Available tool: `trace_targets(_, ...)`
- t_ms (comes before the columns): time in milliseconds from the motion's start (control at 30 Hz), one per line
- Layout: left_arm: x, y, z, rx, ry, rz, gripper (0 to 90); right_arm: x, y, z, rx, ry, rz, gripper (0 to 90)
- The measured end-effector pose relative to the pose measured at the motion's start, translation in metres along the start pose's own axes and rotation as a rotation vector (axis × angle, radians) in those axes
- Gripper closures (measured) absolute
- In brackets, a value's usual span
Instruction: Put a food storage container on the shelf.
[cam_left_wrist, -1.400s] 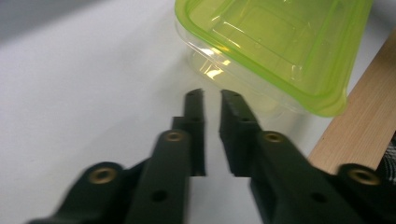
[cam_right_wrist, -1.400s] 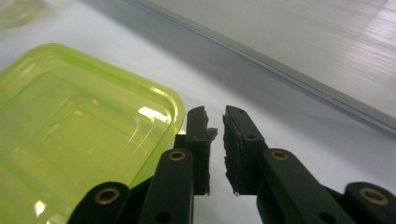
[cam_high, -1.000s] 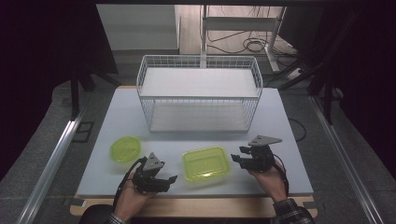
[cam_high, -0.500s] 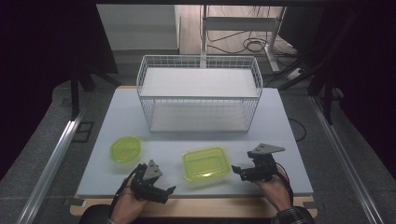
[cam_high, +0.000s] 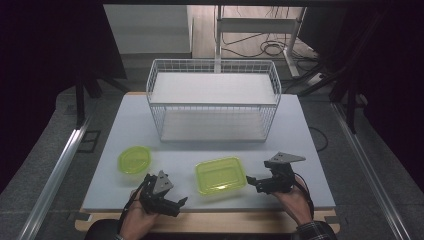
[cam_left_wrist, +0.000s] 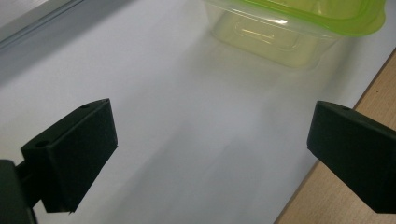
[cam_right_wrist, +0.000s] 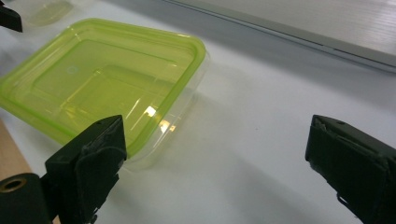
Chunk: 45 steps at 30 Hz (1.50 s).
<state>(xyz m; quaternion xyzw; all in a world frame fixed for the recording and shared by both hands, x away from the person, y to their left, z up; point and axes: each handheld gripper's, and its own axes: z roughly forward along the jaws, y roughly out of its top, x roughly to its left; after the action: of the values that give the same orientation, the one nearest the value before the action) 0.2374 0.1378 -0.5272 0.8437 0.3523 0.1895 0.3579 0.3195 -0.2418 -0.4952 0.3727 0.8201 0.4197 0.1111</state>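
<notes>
a lab: white test table (cam_high: 300, 130), black curtains (cam_high: 45, 60), floor cables (cam_high: 272, 47).

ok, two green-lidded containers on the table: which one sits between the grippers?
The rectangular container, between the left gripper and right gripper. The round container sits apart, farther left.

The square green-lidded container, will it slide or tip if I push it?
The container looks like thin clear plastic and seems empty, so probably light and apt to slide on the smooth table. It sits low and wide, so tipping seems unlikely.
</notes>
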Motion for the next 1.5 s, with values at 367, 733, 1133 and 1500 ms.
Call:
trace_targets(367,0.003,-0.001,-0.001,0.0,0.03,-0.002,1.7,0.003,0.011,0.006,0.051,0.078,0.044,5.9)
trace_targets(733,0.002,-0.002,0.0,0.013,0.038,0.014,1.9,-0.002,0.02,0.012,0.058,0.157,0.136,26.2)
trace_targets(1133,0.001,-0.001,0.001,0.027,0.035,0.036,2.3,-0.013,0.023,0.033,0.122,0.226,0.238,47.9)
trace_targets(1500,0.0,0.0,0.003,0.037,0.035,0.054,2.4,-0.026,0.022,0.045,0.185,0.367,0.422,74.3)
